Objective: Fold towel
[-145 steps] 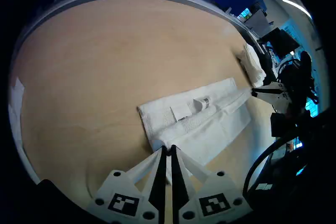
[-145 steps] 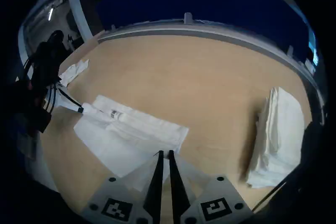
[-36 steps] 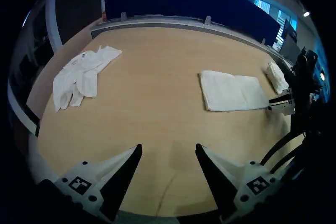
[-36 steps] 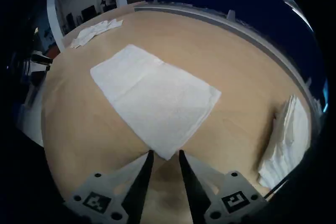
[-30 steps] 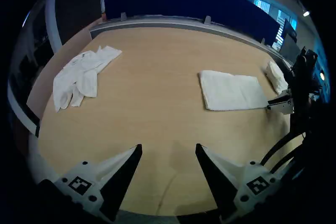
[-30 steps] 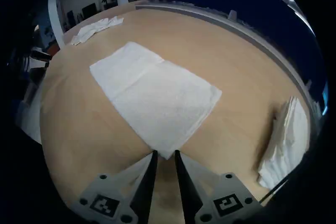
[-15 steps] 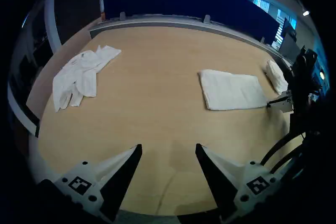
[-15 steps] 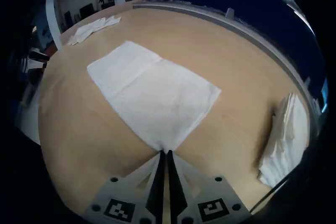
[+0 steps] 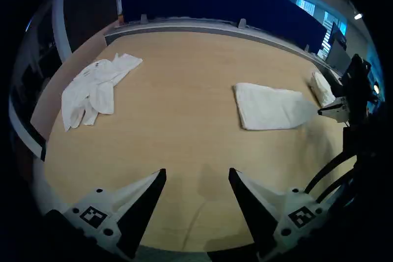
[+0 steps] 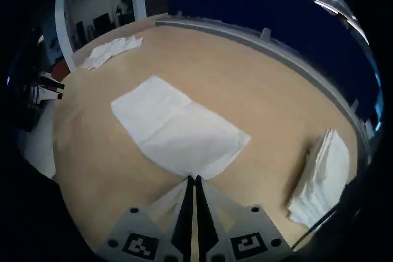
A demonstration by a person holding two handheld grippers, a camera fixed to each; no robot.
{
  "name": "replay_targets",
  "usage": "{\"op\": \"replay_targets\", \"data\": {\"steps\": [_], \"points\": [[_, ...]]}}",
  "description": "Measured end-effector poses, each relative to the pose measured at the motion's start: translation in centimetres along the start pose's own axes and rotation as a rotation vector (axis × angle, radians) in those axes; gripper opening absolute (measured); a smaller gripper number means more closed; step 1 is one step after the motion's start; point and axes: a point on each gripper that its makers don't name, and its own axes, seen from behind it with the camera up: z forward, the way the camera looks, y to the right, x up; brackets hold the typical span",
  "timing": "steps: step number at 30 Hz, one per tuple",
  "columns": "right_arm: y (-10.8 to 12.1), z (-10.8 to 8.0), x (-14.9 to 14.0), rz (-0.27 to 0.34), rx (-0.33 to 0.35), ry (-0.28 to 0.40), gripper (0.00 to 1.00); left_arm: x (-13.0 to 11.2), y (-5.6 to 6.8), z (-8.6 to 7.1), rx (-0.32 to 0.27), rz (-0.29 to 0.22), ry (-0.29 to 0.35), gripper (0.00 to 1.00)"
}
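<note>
White terry towel [image 10: 177,129], folded to a flat oblong, lies near the middle of the pale wood table [image 10: 245,75], with its nearest corner drawn to a point that runs straight into the tips of the right gripper [image 10: 192,182]. That gripper's fingers are closed together with no gap between them. They appear to have the corner pinched, though the contact itself is too small to confirm layer by layer. In the left gripper view the same corner is raised slightly off the table while the rest of the cloth lies down. The left gripper [image 9: 196,183] is spread wide and holds nothing. It hangs over bare wood at the table's near edge, well apart from the towel. A stack of folded towels [image 10: 322,183] sits off to the right, and a crumpled cloth [image 9: 93,90] lies at the far left. Judgement: the step in hand is the next fold, led by this corner. Recommended practice is to lift only enough to clear the surface and keep every layer in the pinch. The corner should travel squarely to its opposite edge so the sides meet. A one-corner pull risks skewing or dragging the cloth, so the idle left gripper would serve best on the neighbouring corner.
</note>
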Motion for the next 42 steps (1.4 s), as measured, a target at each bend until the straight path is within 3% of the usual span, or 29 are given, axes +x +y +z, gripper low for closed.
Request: {"op": "replay_targets", "data": {"steps": [11,23,33,38,42], "points": [[-1.4,-1.5,8.1,-0.094,0.023,0.07,0.04,0.5,-0.1,-0.7,-0.013,-0.014,0.011,0.94],[-4.5,0.2,11.3,-0.167,0.063,0.072,0.04,0.3,-0.2,-2.0,-0.032,-0.035,0.016,0.94],[-10.8,5.3,14.6,-0.243,0.165,0.077,0.04,0.2,-1.4,-3.5,-0.011,-0.036,0.032,0.94],[-14.6,9.3,13.7,-0.244,0.232,0.043,0.04,0.0,-1.8,-4.2,0.005,-0.044,0.044,0.94],[-16.8,12.5,11.7,-0.209,0.267,-0.005,0.04,-0.3,-1.9,-4.6,0.011,-0.053,0.045,0.95]]}}
